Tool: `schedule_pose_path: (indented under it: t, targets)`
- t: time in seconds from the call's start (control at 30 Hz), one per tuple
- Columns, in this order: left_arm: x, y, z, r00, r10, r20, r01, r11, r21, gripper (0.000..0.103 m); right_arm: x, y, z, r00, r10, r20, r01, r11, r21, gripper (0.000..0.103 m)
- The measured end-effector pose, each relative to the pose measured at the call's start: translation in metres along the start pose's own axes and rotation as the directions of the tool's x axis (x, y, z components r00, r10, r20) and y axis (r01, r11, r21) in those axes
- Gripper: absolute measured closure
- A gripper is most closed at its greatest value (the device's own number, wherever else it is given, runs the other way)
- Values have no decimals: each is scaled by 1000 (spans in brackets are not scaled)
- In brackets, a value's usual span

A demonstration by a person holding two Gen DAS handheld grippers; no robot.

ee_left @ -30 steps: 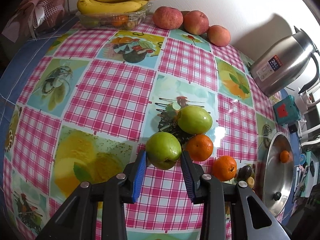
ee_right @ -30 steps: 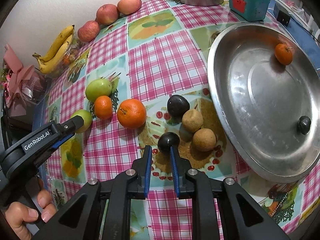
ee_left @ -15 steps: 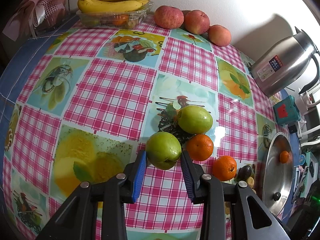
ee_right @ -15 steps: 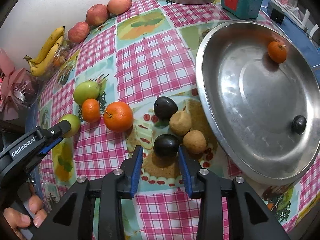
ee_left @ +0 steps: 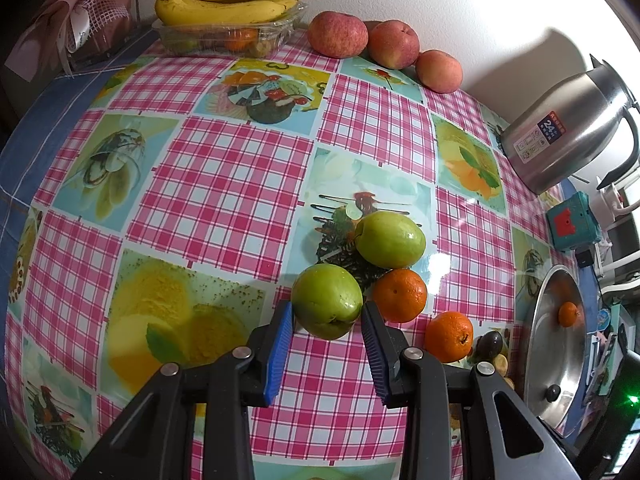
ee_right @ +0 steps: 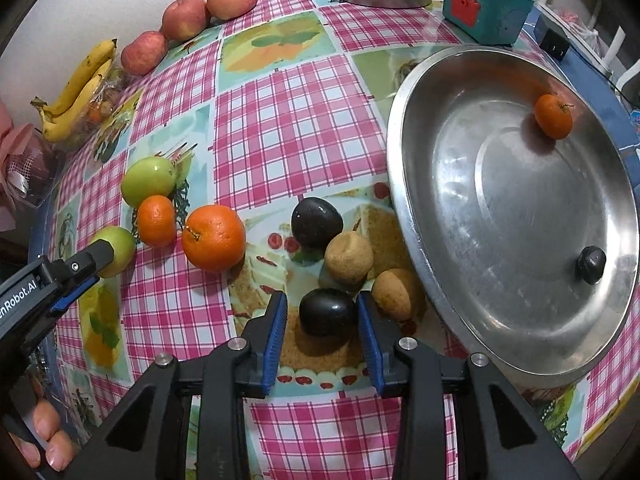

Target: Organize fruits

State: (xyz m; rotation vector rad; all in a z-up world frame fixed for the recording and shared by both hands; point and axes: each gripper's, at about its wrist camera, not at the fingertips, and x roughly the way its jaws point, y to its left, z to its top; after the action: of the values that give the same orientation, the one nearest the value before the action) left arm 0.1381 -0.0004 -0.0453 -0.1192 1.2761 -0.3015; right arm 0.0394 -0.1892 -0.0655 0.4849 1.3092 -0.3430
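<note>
both tools bracket fruit on the table.
your right tool [ee_right: 322, 322], clenched a second ago, now straddles the dark plum [ee_right: 328, 312], jaws closing, pads not yet pressing; the left tool [ee_left: 326, 330] grips the green apple [ee_left: 326, 300]; the metal tray [ee_right: 420, 240] waits beside.

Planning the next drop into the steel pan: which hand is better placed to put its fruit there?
Probably the right. Its fingers are closing around the dark fruit, which sits beside the steel pan. The left gripper straddles a green fruit farther from it.
</note>
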Motion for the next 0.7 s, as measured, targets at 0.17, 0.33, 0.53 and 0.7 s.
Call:
schedule_pose_path:
  t: [0.17, 0.33, 0.53, 0.7]
  targets:
    - [-1, 0, 0, 1000, 1, -2, -1, 1000, -4, 66, -7, 6, -2, 1000, 8, 15, -7, 1000, -31, 75]
    - [-8, 2, 2, 1000, 3, 13, -3, 1000, -8, 71, -19, 10, -2, 998, 50, 36, -49, 998, -38, 75]
    - [-11, 4, 4, 1000, -14, 22, 15, 1000, -16, 75, -24, 8, -2, 997, 68, 42, -66, 997, -36, 75]
    - [-11, 9, 6, 999, -33, 41, 35, 999, -37, 72, -28, 4, -3, 996, 78, 43, -76, 997, -30, 75]
